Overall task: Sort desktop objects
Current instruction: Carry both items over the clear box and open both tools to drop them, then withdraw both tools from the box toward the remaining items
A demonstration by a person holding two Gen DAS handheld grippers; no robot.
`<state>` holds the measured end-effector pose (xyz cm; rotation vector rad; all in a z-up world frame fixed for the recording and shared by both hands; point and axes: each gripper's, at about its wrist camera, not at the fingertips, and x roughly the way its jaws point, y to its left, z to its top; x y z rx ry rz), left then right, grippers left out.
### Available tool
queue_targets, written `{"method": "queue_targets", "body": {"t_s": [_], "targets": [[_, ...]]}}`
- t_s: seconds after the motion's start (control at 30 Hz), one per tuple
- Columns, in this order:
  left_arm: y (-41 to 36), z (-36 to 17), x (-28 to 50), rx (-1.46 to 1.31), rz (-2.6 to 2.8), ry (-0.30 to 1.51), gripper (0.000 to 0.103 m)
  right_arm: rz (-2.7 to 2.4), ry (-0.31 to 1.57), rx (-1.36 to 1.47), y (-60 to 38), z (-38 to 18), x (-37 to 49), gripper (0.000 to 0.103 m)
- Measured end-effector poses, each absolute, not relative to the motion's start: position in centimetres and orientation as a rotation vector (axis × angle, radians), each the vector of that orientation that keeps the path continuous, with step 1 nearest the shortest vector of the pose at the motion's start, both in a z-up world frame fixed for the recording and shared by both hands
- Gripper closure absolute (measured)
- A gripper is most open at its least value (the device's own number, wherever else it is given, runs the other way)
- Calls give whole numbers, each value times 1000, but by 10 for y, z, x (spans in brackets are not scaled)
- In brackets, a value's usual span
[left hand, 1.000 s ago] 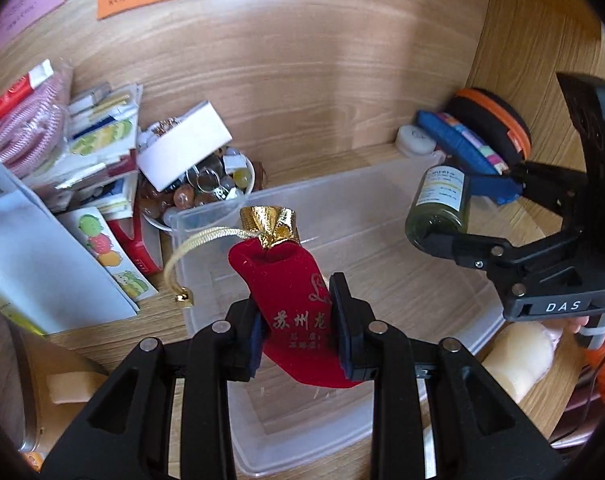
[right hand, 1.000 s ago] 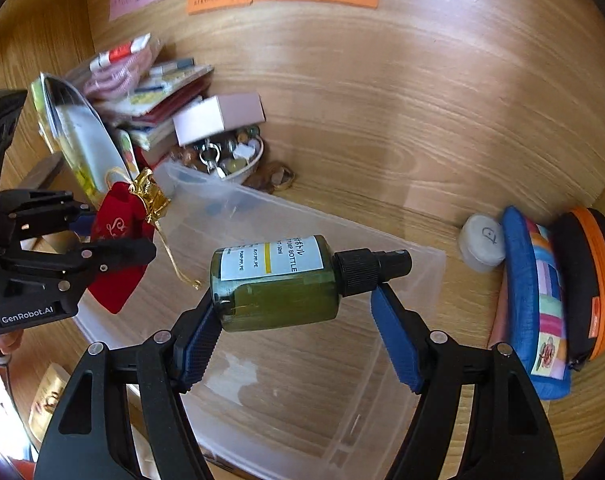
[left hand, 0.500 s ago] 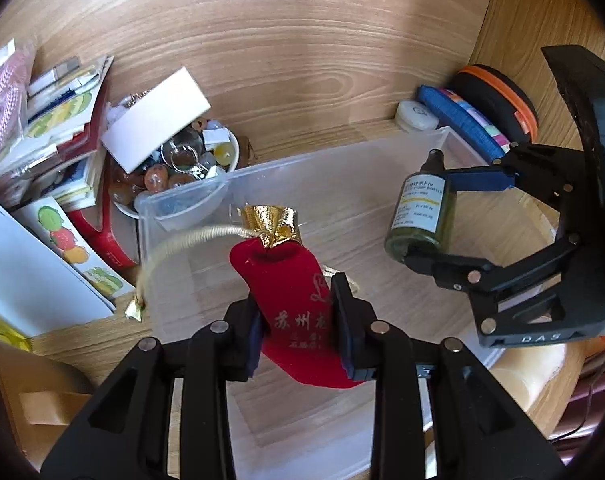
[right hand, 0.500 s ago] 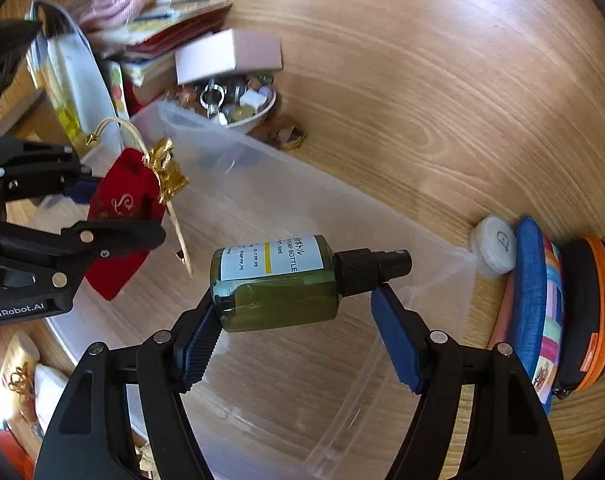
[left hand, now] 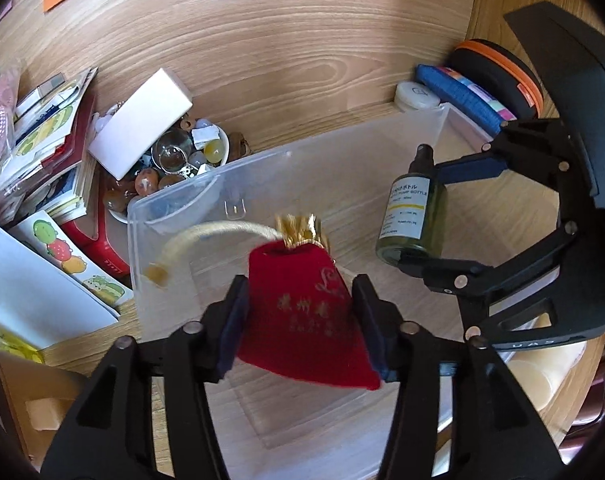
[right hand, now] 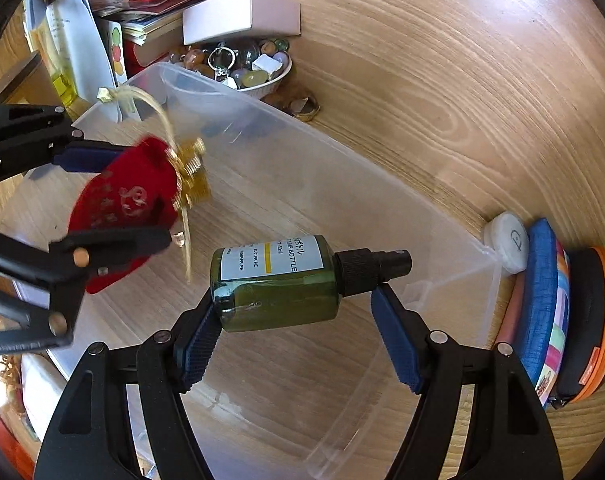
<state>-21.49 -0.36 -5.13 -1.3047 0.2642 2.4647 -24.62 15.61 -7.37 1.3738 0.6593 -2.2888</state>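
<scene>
Right wrist: trinket bowl (right hand: 262, 76) behind clear bin (right hand: 442, 216).

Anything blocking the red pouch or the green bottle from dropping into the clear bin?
Nothing visible. The clear bin is open-topped with a bare floor under both. The left gripper is opening around the red pouch; the right gripper grips the green bottle above it.

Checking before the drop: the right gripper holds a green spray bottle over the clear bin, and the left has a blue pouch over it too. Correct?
One slip: the pouch between the opening jaws of the left gripper is red with a gold top, not blue, as the left wrist view shows. The right gripper does hold the green spray bottle over the clear bin.
</scene>
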Motion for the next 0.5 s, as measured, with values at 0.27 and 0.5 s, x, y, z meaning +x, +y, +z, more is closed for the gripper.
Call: {"method": "queue_targets", "body": {"t_s": [0.27,0.5], "targets": [[-2,-53,-215,-1316,2469,260,48,-2282,677,1400,155,-77,-246,33],[-6,-48,-208,-1311,2478,257,40,-2272,654,1437,162,-73,-243,32]]}}
